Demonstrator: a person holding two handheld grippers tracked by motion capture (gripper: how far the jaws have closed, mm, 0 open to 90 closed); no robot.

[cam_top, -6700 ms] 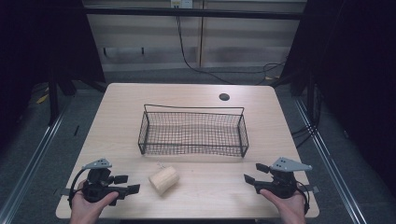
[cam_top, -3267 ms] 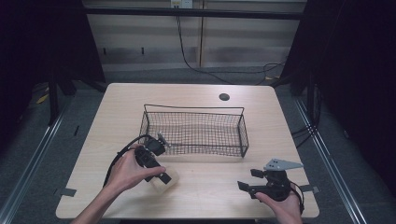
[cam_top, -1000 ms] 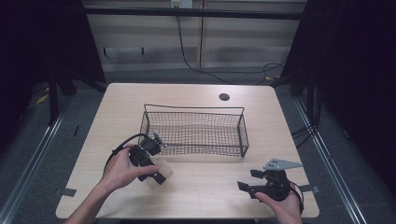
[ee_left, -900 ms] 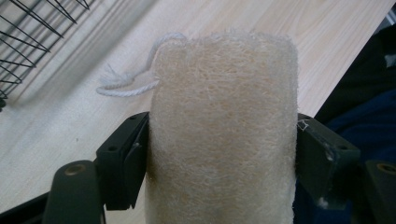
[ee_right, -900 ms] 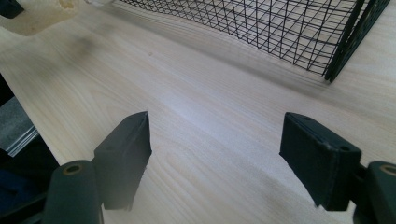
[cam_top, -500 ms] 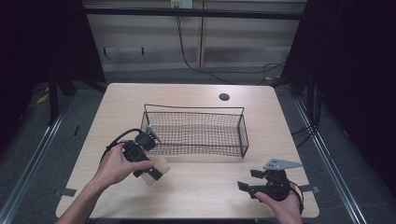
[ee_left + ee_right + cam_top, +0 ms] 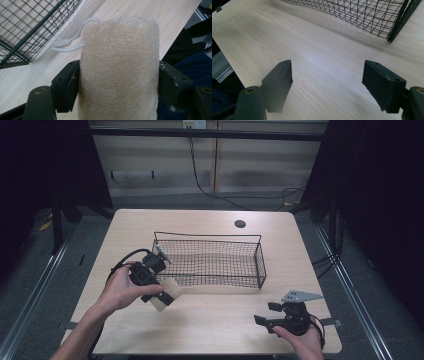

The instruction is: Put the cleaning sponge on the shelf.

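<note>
A pale beige loofah sponge (image 7: 119, 72) with a white cord loop (image 7: 67, 45) is clamped between the two black jaws of my left gripper (image 7: 119, 87). In the high view the left gripper (image 7: 162, 296) holds the loofah (image 7: 165, 292) lifted off the table, just in front of the near left corner of the black wire basket (image 7: 210, 259). My right gripper (image 7: 265, 322) rests near the table's front right edge. Its jaws stand wide apart in the right gripper view (image 7: 328, 82), with only bare wood between them.
The light wooden table (image 7: 200, 225) has a round black cable hole (image 7: 240, 224) behind the basket. The basket's corner (image 7: 395, 27) lies ahead of the right gripper. Dark floor and metal rails flank the table on both sides.
The left gripper has risen with the loofah, lifting it off the table and bringing it slightly nearer the basket's front. The right gripper has stayed where it was.
</note>
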